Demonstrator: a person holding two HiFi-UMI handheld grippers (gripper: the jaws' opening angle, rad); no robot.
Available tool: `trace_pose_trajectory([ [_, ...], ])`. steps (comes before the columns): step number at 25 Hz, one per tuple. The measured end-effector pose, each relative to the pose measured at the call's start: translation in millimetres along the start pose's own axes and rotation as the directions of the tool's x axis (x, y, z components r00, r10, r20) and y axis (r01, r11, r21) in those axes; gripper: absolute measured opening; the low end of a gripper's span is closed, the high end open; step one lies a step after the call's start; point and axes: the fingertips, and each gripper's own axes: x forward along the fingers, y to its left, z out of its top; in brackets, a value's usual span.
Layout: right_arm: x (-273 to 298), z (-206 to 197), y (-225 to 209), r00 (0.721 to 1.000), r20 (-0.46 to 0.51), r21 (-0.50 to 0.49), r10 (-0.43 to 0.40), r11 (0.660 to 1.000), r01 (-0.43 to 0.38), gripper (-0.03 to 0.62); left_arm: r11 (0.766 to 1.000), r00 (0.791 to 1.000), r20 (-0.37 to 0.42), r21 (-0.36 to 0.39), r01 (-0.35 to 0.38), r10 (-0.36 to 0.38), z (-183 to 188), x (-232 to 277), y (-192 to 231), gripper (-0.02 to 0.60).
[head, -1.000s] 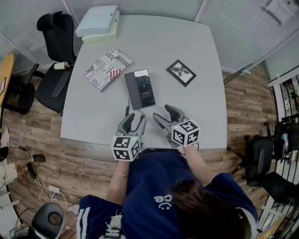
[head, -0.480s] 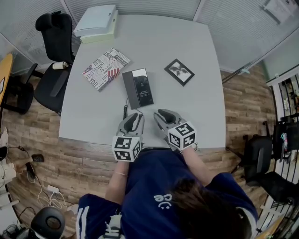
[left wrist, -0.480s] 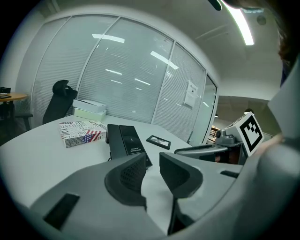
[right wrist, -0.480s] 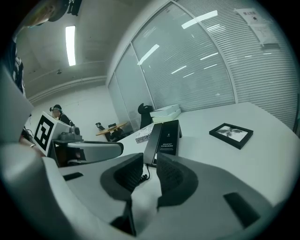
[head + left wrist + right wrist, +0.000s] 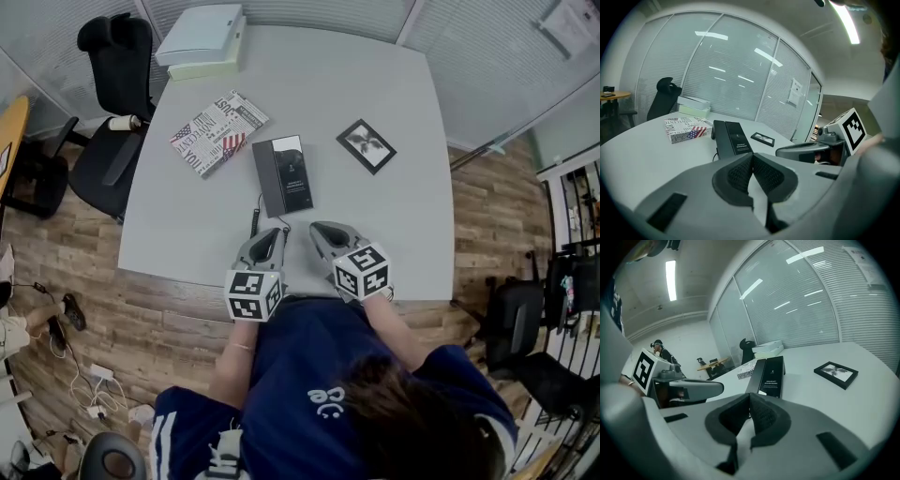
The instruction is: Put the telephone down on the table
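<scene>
Telephone [image 5: 284, 175] lying flat mid-table, both claws pinched together on nothing

It is resting on the grey table [image 5: 403, 103], a patterned book [image 5: 218, 133] lying to its left, a framed picture [image 5: 366, 145] to its right and white boxes [image 5: 202, 39] sitting at the far edge. Left gripper [image 5: 270, 235] and right gripper [image 5: 320, 229] are hovering at the near edge, their jaws having just been closing. An office chair [image 5: 114, 103] is crowding the left edge; wood floor [image 5: 487, 202] is lying open on the right.
</scene>
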Motion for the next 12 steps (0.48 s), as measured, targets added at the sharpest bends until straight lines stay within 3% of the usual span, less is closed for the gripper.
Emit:
trace_pose_trajectory([
  [12, 2.6, -1.9, -1.8, 1.000, -0.001, 0.013, -0.017, 1.000, 0.017, 0.008, 1.000, 1.000, -0.024, 0.031, -0.006, 0.007, -8.1, -1.9, 0.6, 0.005],
])
